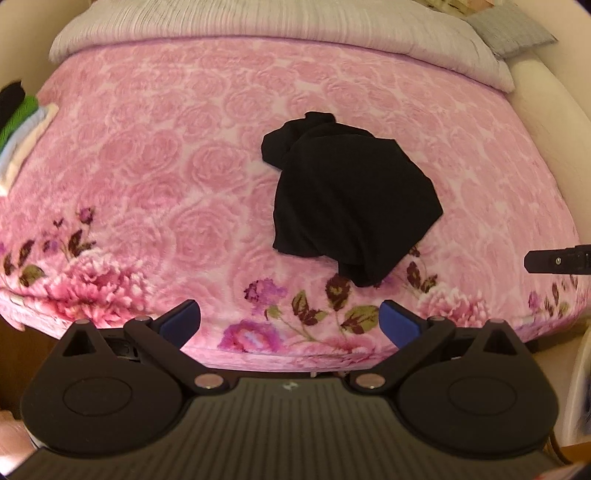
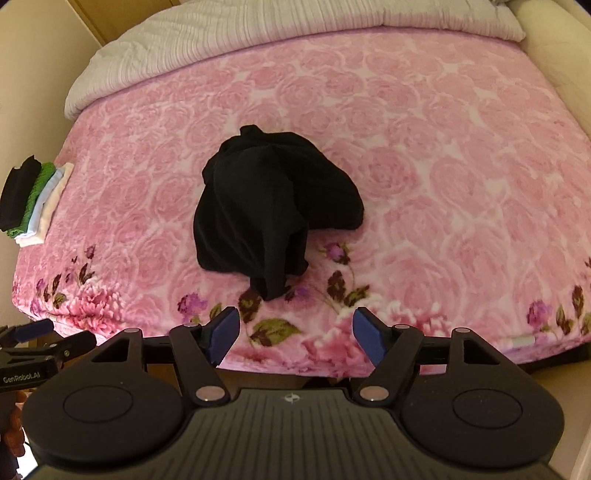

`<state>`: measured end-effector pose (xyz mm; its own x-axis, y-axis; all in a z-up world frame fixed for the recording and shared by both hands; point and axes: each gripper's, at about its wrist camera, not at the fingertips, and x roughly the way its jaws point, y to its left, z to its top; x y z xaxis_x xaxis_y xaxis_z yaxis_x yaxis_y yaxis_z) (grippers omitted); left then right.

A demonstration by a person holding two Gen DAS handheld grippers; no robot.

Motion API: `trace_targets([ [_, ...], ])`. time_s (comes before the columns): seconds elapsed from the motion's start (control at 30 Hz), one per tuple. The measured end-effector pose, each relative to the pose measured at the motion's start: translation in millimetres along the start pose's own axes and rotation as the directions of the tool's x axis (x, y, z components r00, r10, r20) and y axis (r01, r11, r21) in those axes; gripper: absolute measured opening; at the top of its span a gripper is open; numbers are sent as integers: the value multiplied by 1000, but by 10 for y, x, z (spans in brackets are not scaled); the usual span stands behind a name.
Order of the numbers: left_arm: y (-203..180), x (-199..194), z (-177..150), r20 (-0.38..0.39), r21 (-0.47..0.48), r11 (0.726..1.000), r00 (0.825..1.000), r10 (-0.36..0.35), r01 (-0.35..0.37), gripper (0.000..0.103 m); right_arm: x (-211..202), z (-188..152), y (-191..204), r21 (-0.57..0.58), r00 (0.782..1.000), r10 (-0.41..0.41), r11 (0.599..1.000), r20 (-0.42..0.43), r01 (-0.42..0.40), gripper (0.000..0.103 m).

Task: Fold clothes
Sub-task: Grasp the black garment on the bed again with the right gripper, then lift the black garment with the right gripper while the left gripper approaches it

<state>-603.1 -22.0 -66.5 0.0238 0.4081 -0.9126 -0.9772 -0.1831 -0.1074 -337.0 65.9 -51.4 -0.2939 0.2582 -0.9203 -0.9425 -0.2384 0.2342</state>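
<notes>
A bed covered by a pink rose-patterned blanket [image 1: 155,155] fills both wrist views, its near edge, printed with darker flowers and leaves, running just beyond the fingers of each gripper. Along the far side of the bed, well beyond the fingers, lies a pale grey ribbed duvet [image 1: 280,22], with a grey pillow [image 1: 517,29] at its right end in the left wrist view. A crumpled black garment [image 1: 347,199] lies in a heap on the blanket, ahead of both grippers and apart from them; in the left wrist view it sits ahead and slightly right of the finger gap, in the right wrist view ahead and slightly left of it [image 2: 273,206], its nearest fold close to the left finger but not touching. A stack of folded clothes [image 2: 33,199], black, green, pale blue and white, rests at the left edge of the bed, far to the left of the fingers. The left gripper [image 1: 290,325] has its blue-padded fingers [image 1: 181,321] spread wide with nothing between them. The right gripper [image 2: 295,334] likewise holds its fingers [image 2: 369,339] apart and empty, poised over the near blanket edge.
</notes>
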Motion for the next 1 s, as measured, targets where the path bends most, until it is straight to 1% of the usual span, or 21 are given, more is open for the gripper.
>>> trace_targets([
  [0.1, 64, 174, 163, -19, -55, 998, 1000, -9, 8, 100, 185, 255, -86, 1, 1000, 9, 1000, -9, -9, 71],
  [0.2, 88, 367, 352, -29, -89, 996, 1000, -11, 9, 100, 387, 541, -213, 14, 999, 33, 999, -2, -33, 71],
  [0.4, 146, 841, 596, -57, -154, 988, 998, 10, -19, 100, 1023, 1064, -437, 66, 995, 104, 992, -7, -104, 70],
  [0.5, 187, 1051, 673, -80, -163, 986, 997, 9, -22, 100, 1372, 1210, -384, 64, 992, 125, 990, -24, -123, 70],
  [0.6, 251, 1261, 721, -116, -157, 987, 993, 9, -27, 100, 1740, 1197, -263, 46, 990, 132, 990, -44, -130, 68],
  [0.63, 272, 1330, 735, -128, -153, 988, 992, 9, -28, 100, 1853, 1162, -233, 41, 989, 135, 990, -52, -133, 60],
  [0.67, 287, 1404, 741, -142, -145, 989, 990, 9, -30, 100, 1966, 1105, -205, 37, 989, 137, 990, -56, -135, 29],
  [0.7, 300, 1477, 745, -157, -134, 991, 988, 9, -30, 100, 2024, 1039, -196, 40, 989, 136, 990, -50, -134, 6],
  [0.8, 357, 1642, 799, -189, -97, 995, 982, -20, 2, 98, 2059, 789, -172, 37, 994, 98, 995, -58, -96, 5],
  [0.87, 387, 1749, 845, -212, -67, 997, 976, -48, 35, 98, 2011, 600, -209, 44, 996, 26, 999, -87, -23, 5],
  [0.9, 399, 1800, 868, -222, -50, 997, 973, -62, 52, 97, 1999, 518, -234, 60, 994, -13, 998, -113, 20, 5],
  [0.93, 397, 1851, 886, -231, -28, 997, 970, -74, 69, 97, 2003, 389, -304, 90, 987, -56, 994, -150, 70, 4],
  [1.0, 395, 1931, 912, -245, 12, 995, 965, -96, 102, 97, 2059, 81, -500, 171, 959, -137, 968, -247, 182, 4],
])
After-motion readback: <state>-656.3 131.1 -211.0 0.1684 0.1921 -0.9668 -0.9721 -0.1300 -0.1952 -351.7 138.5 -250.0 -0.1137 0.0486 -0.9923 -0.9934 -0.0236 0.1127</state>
